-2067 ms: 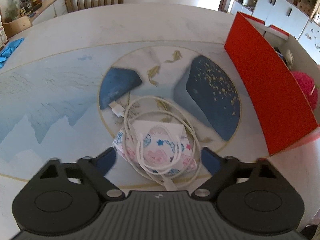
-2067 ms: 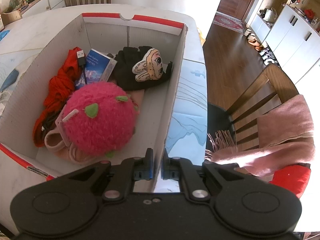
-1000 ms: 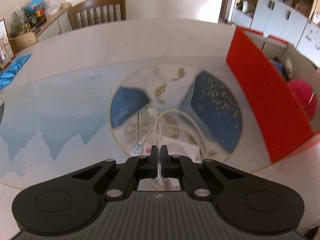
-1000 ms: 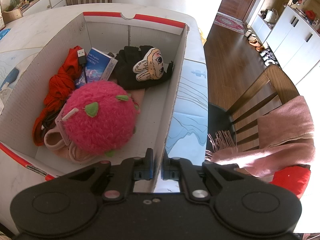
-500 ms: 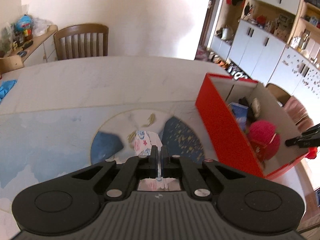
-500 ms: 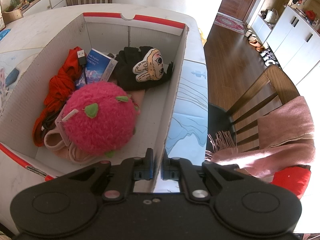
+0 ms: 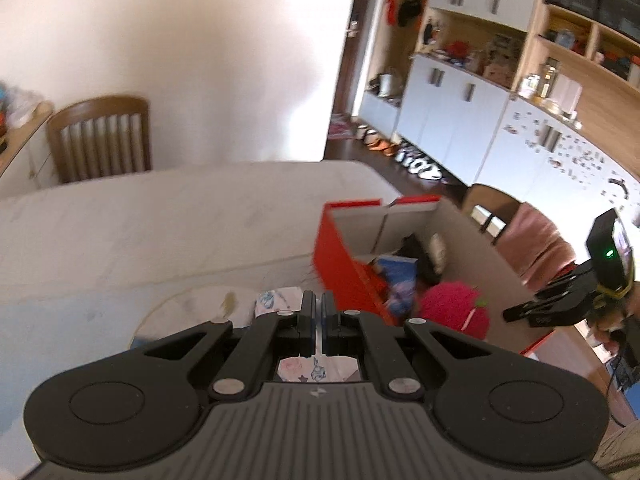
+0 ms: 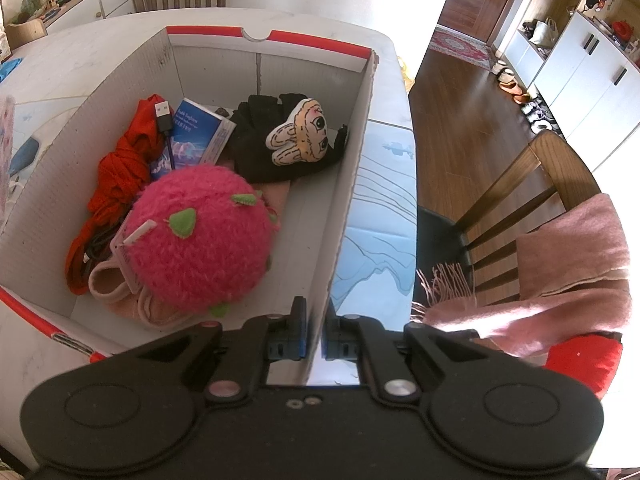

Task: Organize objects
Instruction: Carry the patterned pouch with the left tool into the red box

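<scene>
Left wrist view: my left gripper [image 7: 317,312] is clamped on a white printed-fabric face mask [image 7: 276,302], lifted beside the red-and-white cardboard box [image 7: 340,268]. My right gripper [image 8: 314,334] pinches the box's wall. Next I judge: carry over, release among the pink plush ball [image 8: 200,236].

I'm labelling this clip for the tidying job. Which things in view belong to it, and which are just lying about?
Part of the job:
- patterned face mask, pinched in the left tool
- red box, its wall clamped by the right tool
- pink plush ball in the box

Just lying about:
- pink scarf on a chair
- shoes on the floor
</scene>
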Available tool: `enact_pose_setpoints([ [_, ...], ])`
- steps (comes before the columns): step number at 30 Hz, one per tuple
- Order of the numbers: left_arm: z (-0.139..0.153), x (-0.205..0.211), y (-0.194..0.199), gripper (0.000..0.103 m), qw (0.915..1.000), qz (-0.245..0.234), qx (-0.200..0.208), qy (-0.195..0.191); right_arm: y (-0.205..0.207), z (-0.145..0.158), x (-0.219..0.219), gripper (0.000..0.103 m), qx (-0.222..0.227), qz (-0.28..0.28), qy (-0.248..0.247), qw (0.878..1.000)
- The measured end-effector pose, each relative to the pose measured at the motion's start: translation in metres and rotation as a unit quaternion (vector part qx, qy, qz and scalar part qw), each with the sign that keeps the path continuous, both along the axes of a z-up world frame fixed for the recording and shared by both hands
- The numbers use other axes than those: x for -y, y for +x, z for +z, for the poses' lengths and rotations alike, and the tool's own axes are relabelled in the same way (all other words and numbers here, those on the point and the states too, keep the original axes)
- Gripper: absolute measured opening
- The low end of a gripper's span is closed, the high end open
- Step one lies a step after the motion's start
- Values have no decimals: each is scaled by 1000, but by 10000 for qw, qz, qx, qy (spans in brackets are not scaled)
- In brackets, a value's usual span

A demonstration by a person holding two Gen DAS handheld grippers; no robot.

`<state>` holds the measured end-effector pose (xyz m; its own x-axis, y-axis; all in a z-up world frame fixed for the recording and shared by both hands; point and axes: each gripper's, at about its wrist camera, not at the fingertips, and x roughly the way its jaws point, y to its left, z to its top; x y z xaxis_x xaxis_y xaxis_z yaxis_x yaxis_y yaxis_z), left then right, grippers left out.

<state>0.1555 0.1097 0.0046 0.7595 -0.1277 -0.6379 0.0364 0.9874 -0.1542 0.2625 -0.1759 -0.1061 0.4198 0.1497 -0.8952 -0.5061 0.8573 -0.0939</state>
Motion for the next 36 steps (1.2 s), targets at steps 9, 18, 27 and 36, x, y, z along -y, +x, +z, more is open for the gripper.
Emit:
enact_pose_setpoints([
  [9,32,42,43,1,9963,-797,217,215,-1,1,-1,6,22,39,-25,10000],
  [18,37,90,85,1,9888,-1380,229,523,-1,1,-1,6,23,58,-3,10000],
  [27,13,128,124,1,9830,-1633,-46,842,-1,1,0,6,7,93,29,10000],
  [36,-21,150,163,1,9807,-1682,-414,907,0,1,1,6,-17,132,62,9999],
])
